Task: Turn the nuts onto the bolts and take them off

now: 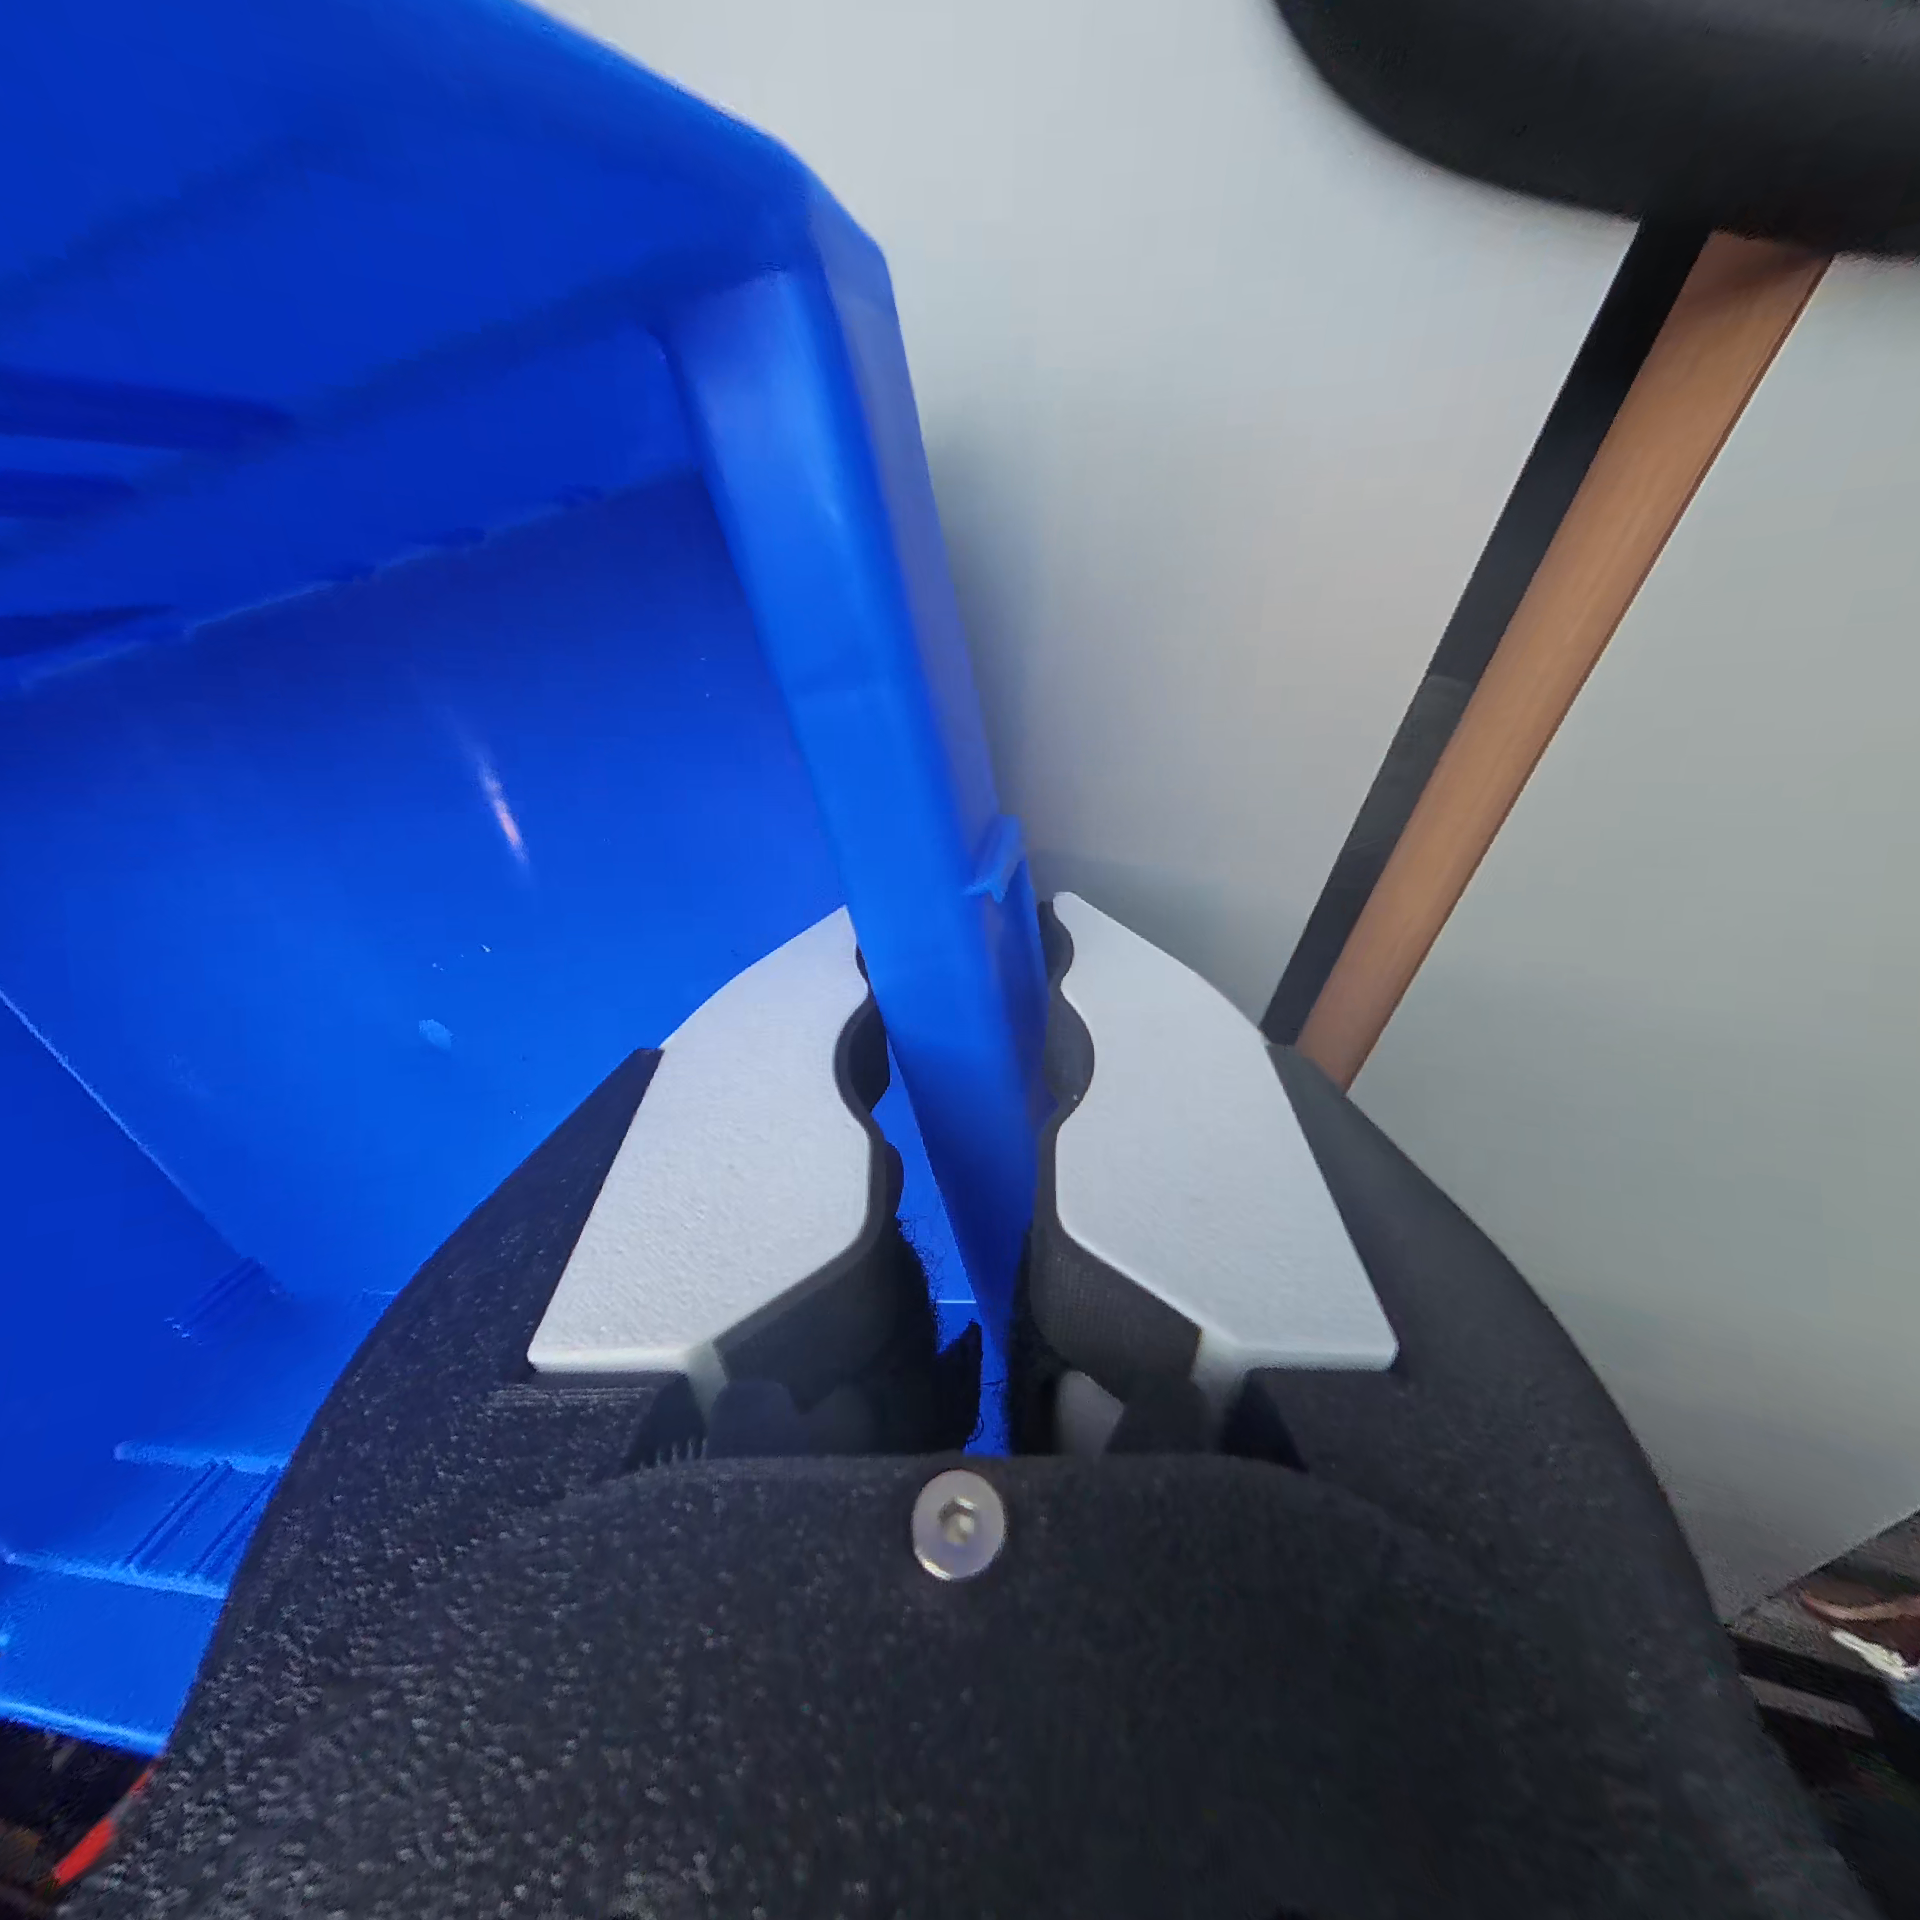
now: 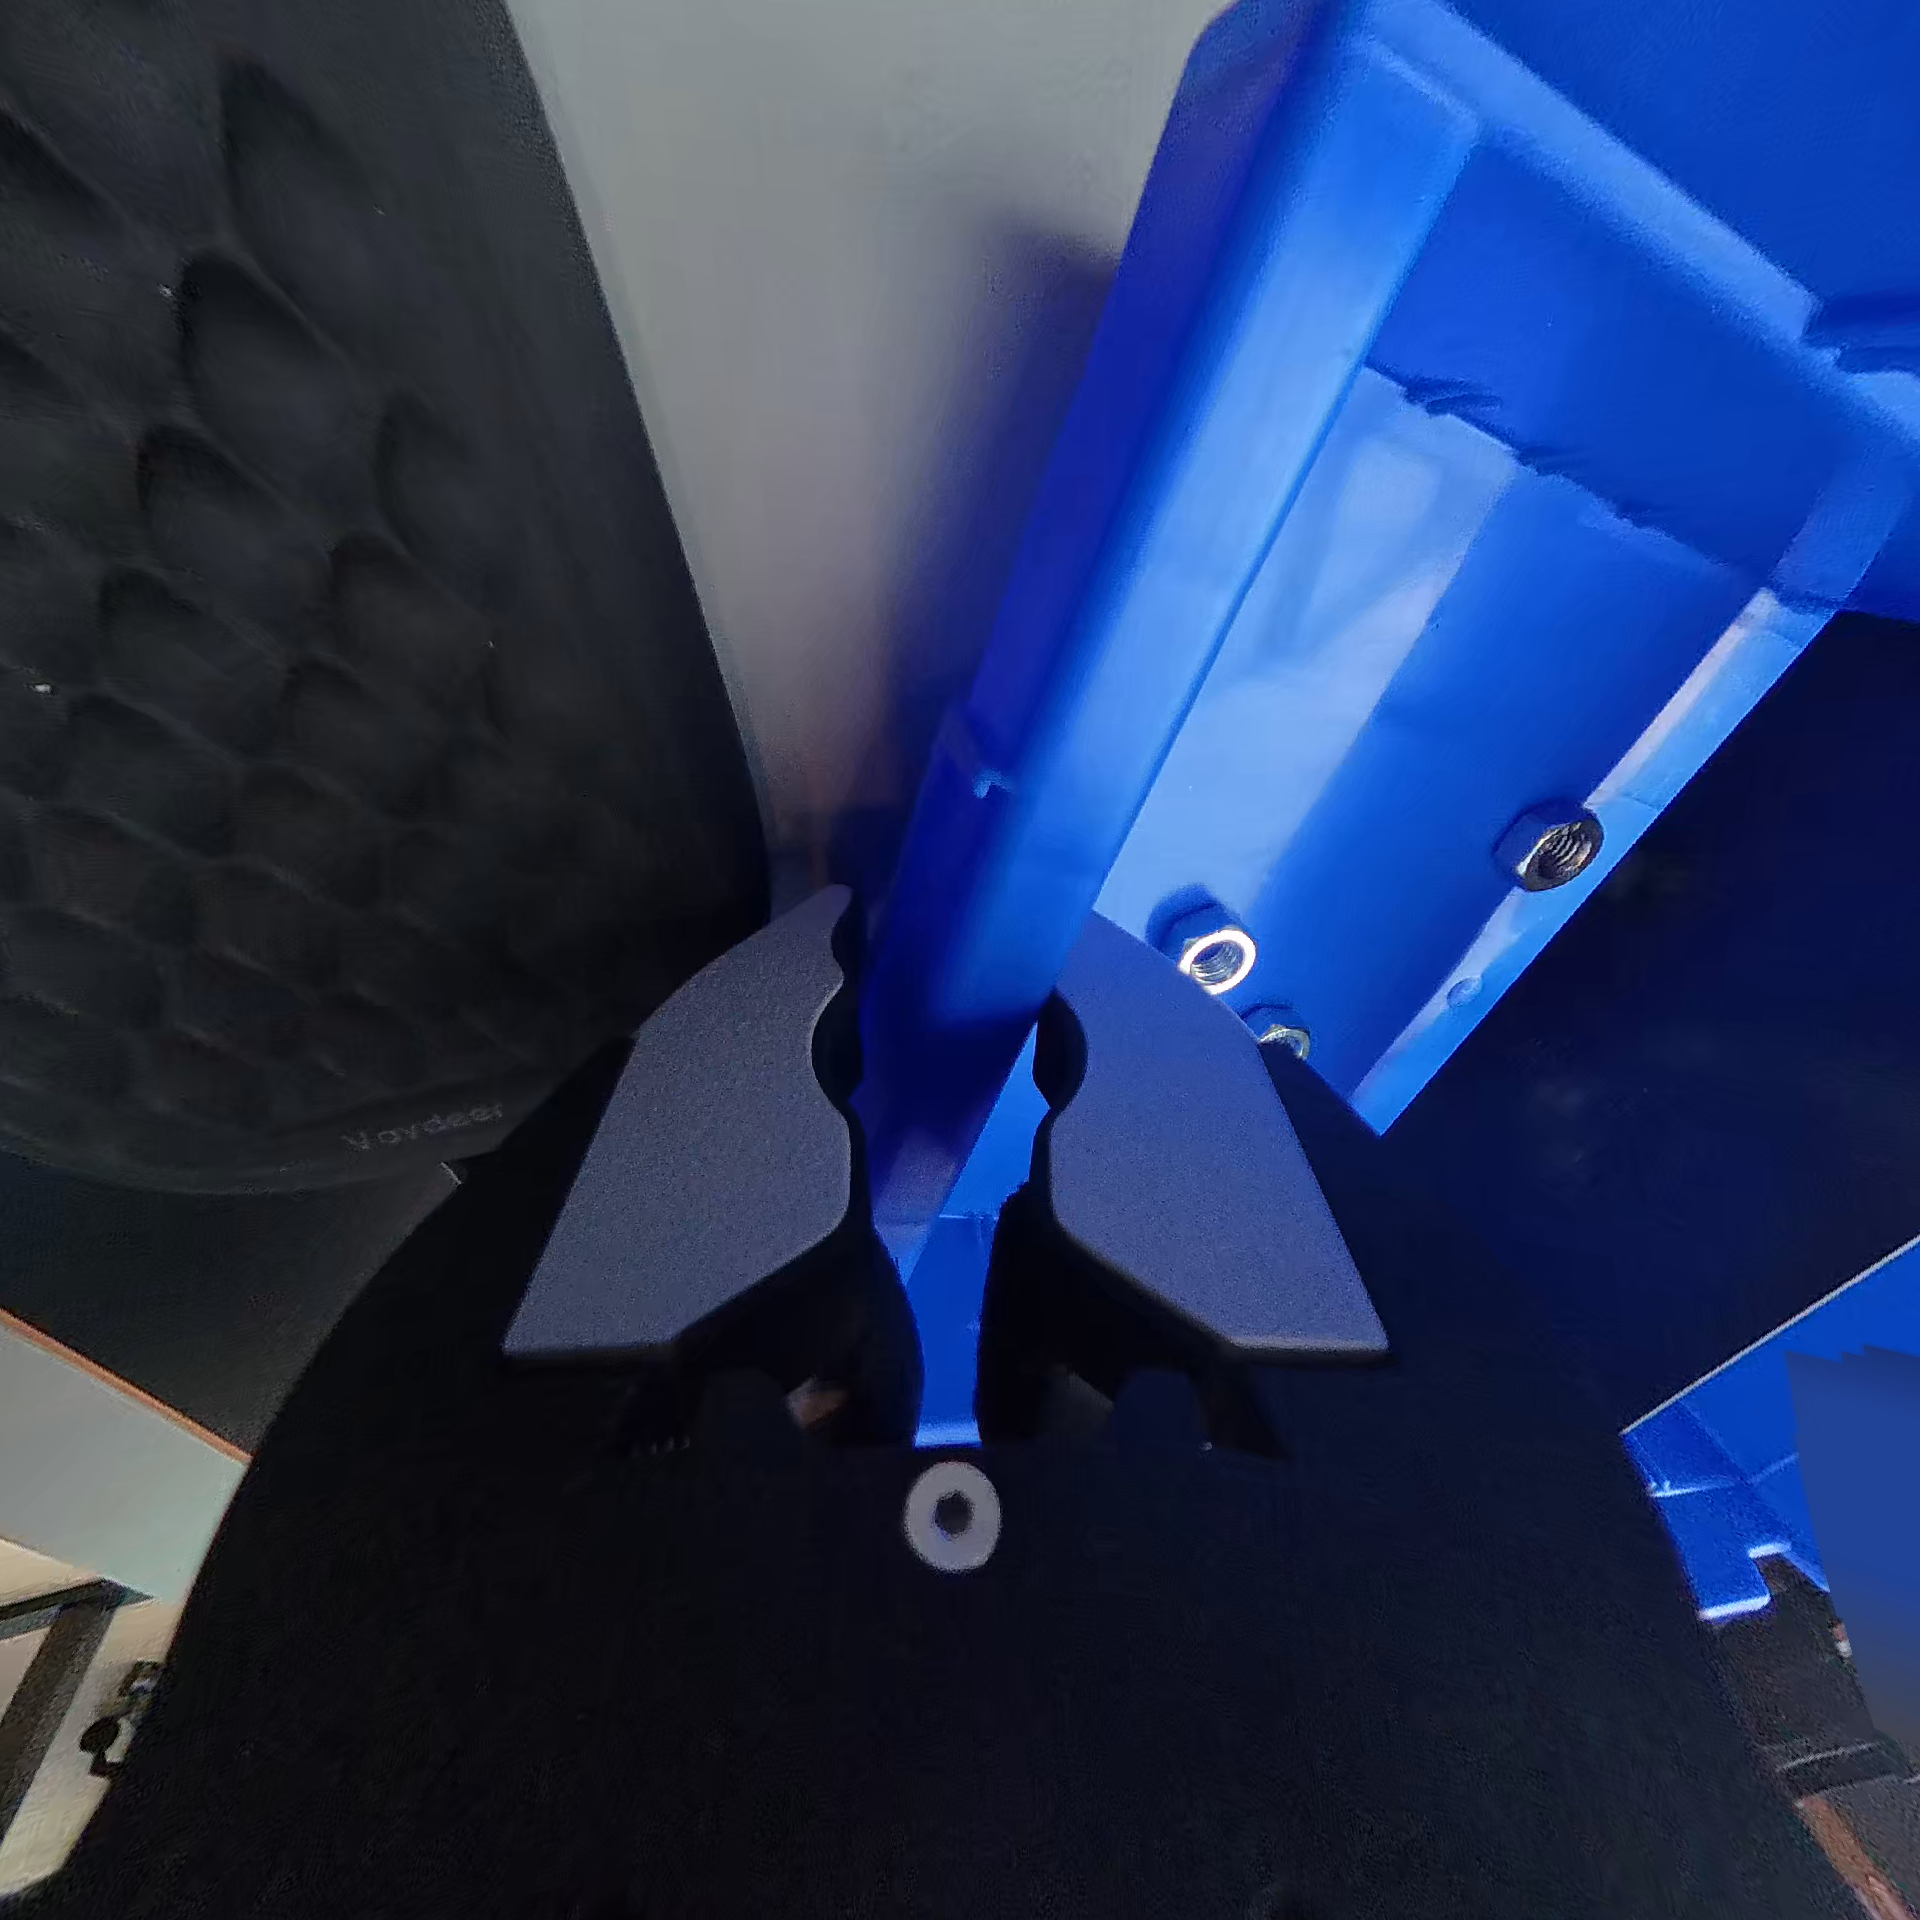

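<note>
A blue plastic bin (image 1: 436, 727) fills the left of the left wrist view, tilted up. My left gripper (image 1: 951, 935) is shut on the bin's side wall, which runs between the jaws. In the right wrist view the same kind of blue bin (image 2: 1299, 623) is tilted, and my right gripper (image 2: 951, 956) is shut on its wall. Inside the bin lie three metal nuts: one dark nut (image 2: 1550, 850) on the right, one shiny nut (image 2: 1218, 958) just past my right finger, and one (image 2: 1283, 1037) partly hidden behind that finger. No bolts show.
A black cushioned seat (image 2: 291, 582) stands at the left of the right wrist view; its edge (image 1: 1662, 104) shows at the top right of the left wrist view. A wooden strip with a black edge (image 1: 1538, 644) runs diagonally before a pale wall (image 1: 1195, 416). My right fingertips sit around 45 cm from my left ones.
</note>
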Demonstrator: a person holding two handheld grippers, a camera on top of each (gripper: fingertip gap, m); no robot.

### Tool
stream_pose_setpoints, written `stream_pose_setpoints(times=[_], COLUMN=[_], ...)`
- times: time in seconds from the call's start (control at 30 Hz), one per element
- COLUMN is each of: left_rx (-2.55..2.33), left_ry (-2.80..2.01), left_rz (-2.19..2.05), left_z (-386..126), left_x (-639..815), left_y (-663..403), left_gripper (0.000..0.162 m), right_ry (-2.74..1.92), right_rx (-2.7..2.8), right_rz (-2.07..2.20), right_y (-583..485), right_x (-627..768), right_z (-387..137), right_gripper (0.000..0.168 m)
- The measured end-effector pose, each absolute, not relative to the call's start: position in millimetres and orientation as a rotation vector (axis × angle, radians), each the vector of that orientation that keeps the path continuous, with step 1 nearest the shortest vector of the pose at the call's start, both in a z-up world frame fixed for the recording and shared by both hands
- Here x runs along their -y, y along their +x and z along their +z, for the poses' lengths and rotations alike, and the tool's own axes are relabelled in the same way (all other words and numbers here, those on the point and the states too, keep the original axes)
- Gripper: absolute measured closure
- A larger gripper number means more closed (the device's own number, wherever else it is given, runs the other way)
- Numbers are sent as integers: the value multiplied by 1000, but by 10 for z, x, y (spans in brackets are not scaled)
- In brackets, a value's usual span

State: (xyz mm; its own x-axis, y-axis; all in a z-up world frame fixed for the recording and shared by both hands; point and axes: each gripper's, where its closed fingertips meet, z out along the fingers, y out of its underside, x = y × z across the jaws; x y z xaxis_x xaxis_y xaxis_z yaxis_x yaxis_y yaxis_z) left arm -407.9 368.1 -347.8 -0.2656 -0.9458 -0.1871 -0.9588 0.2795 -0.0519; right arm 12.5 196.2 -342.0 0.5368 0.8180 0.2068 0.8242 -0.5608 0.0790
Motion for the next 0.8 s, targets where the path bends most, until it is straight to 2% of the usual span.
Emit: stream_pose_setpoints(times=[0.47, 0.8], left_rx=[-2581, -2663], left_ry=[-1425, -1237], left_rz=[46, 53], left_z=[-3472, -3467], left_x=[-3471, -3425], left_y=[-3081, -2758], left_gripper=[137, 137], right_ry=[-2450, -2341], right_rx=[1838, 1924], right_rz=[-370, -324], right_y=[-319, -546], right_x=[-2226, -2352], right_z=[-3423, -3428], right_gripper=[141, 141])
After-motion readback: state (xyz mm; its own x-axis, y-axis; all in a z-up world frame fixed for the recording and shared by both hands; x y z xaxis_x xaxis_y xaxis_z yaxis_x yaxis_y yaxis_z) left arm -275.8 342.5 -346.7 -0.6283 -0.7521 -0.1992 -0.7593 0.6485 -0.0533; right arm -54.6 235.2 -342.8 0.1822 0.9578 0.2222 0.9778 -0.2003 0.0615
